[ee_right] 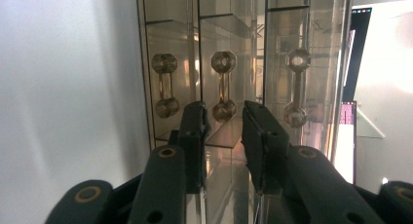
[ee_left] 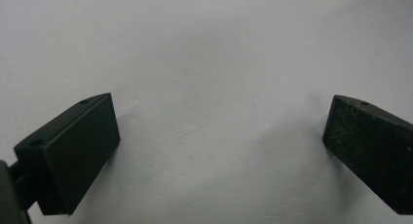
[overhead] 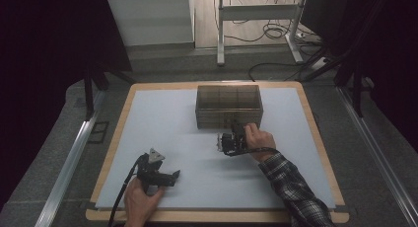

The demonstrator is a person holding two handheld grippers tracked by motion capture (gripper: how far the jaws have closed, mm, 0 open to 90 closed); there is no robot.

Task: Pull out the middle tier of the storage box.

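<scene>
Evidently the right gripper [ee_right: 223, 118] was rolled sideways so its narrowed jaws straddled the middle drawer handle [ee_right: 223, 85] of the clear acrylic drawer box [overhead: 228, 106], seemingly not yet pinching it. Idle on the mat [overhead: 187, 138], the left gripper [ee_left: 219, 146] kept its jaws spread.

Left gripper [overhead: 173, 176] rests low with jaws spread wide; right gripper [ee_right: 223, 118], rolled sideways, has jaws nearly together.
</scene>
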